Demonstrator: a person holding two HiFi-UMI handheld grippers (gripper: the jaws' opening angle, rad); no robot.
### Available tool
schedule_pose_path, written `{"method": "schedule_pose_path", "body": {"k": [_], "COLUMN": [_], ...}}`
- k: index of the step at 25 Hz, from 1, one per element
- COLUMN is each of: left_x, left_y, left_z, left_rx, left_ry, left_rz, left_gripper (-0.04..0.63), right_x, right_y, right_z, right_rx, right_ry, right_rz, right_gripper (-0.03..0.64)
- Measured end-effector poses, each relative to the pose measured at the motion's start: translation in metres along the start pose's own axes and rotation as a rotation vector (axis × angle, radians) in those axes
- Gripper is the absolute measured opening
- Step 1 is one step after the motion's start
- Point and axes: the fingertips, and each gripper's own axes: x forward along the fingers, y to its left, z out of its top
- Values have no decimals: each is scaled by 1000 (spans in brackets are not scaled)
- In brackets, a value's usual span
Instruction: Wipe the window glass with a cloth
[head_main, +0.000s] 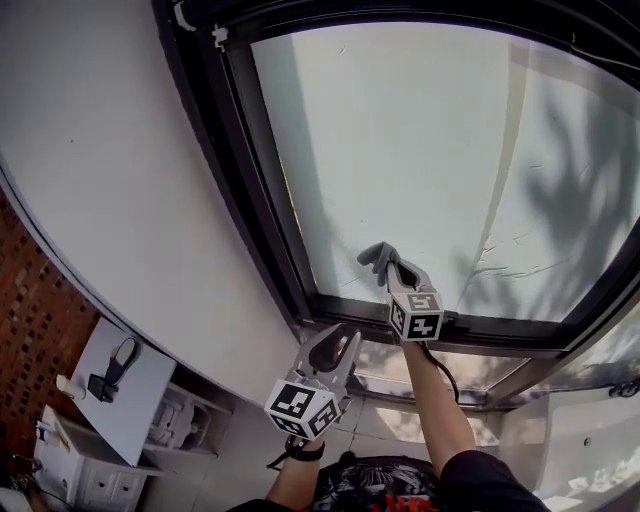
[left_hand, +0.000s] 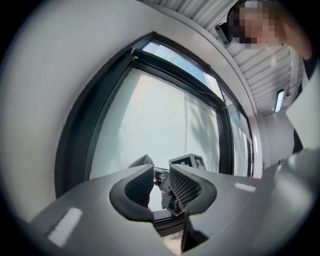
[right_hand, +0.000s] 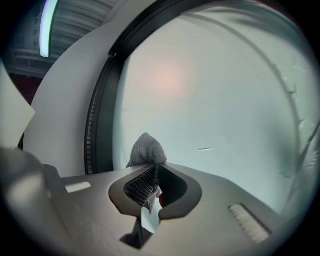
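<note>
Window glass: a big pale pane that fills most of the head view. Soft branch-like shadows lie across its right side.
Wall: plain white, running down the left of the window.
Window frame: dark and wide. It borders the glass on the left and along the bottom.
Brick wall: red-brown, at the far left edge below the white wall.
White board: lies flat at the lower left, with a small black object resting on it.
Right arm: bare forearm reaching up from the bottom edge to the lower part of the pane.
Left gripper: held lower than the right one, below the bottom rail of the frame and pointing towards the window. Its jaws stand apart with nothing between them. In the left gripper view, the other gripper's marker cube shows through the gap.
Right gripper: at the lower middle of the glass, just above the bottom rail. Its jaws are clamped on the cloth.
Cloth: grey and bunched. It is pinched between the right gripper's pads, and its free tip sticks out ahead of them towards the pane. Whether the tip touches the glass cannot be told.
</note>
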Motion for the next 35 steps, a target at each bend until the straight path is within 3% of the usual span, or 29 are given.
{"method": "schedule_pose_path", "body": {"k": [7,15,20,23,29,32,35], "left_x": [51,83,92,92,88,87,81], "left_y": [-47,-91,-99,-105,-96,-93,-88], "left_z": [-25,-36,-40,-39,-35,-36,-37], "left_rx": [-27,-32,-40,-28,-13,-6,4], "left_ry": [46,66,64,67,63,65,74], "left_rz": [-153,-264,-271,-274,-229,-208,-186], "left_gripper": [77,77,78,77,77,77,78], "right_x": [-126,-212,-271,-303,-368,-366,-319], "right_y": [-127,-229,-304,-345,-403,-389,-316], "right_z": [13,10,8,5,13,23,45], "right_rx": [-20,-16,59,43,104,109,60], "right_ry": [-78,-64,-79,-29,-34,-77,-193], "right_rz": [-302,-525,-724,-818,-1023,-1021,-848], "right_gripper": [17,17,17,17,17,17,17]}}
